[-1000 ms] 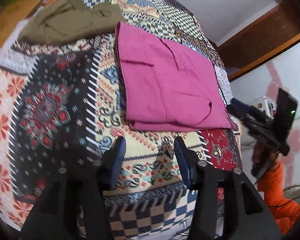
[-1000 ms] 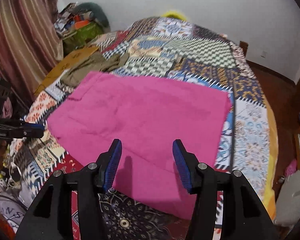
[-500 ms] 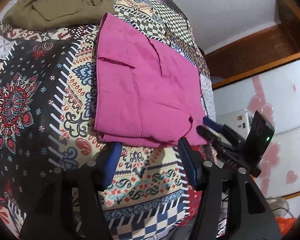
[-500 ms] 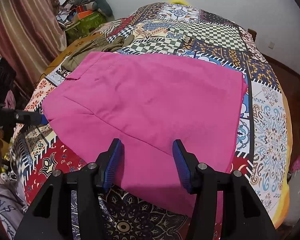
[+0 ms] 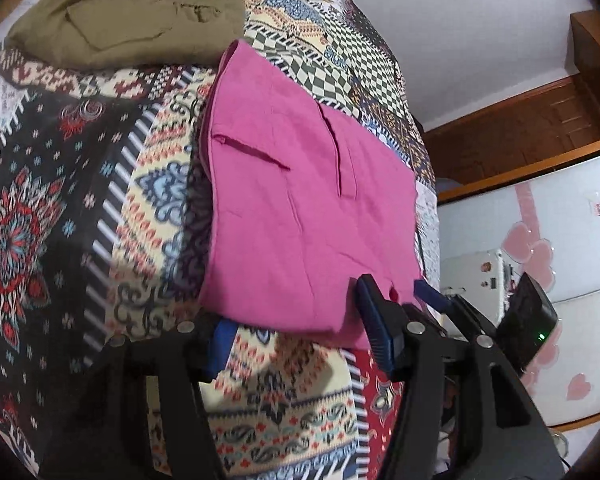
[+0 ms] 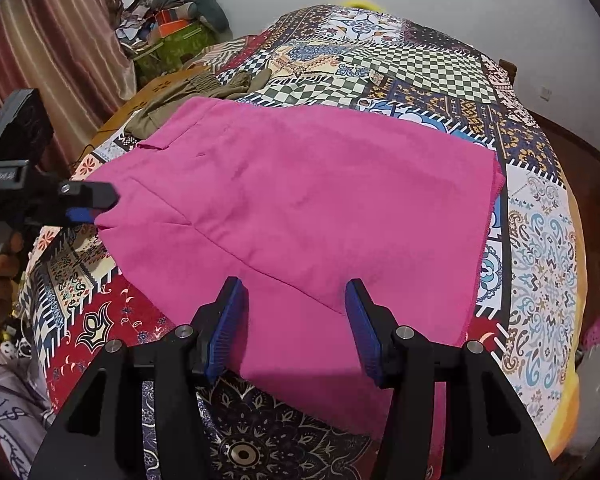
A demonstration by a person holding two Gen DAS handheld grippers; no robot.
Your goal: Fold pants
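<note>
Pants (image 6: 300, 208), pink, half-folded on the bed (image 6: 540, 248): your left tongs (image 5: 296, 324) and right tongs (image 6: 294, 328), both released, next pinch the near edge.

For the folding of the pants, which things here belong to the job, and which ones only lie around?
Belong to the job:
- pink pants, lying flat on the bedspread
- left gripper, open at the pants' near edge
- right gripper, open over the pants

Only lying around:
- olive garment, beyond the pants
- pile of clutter by the curtain
</note>
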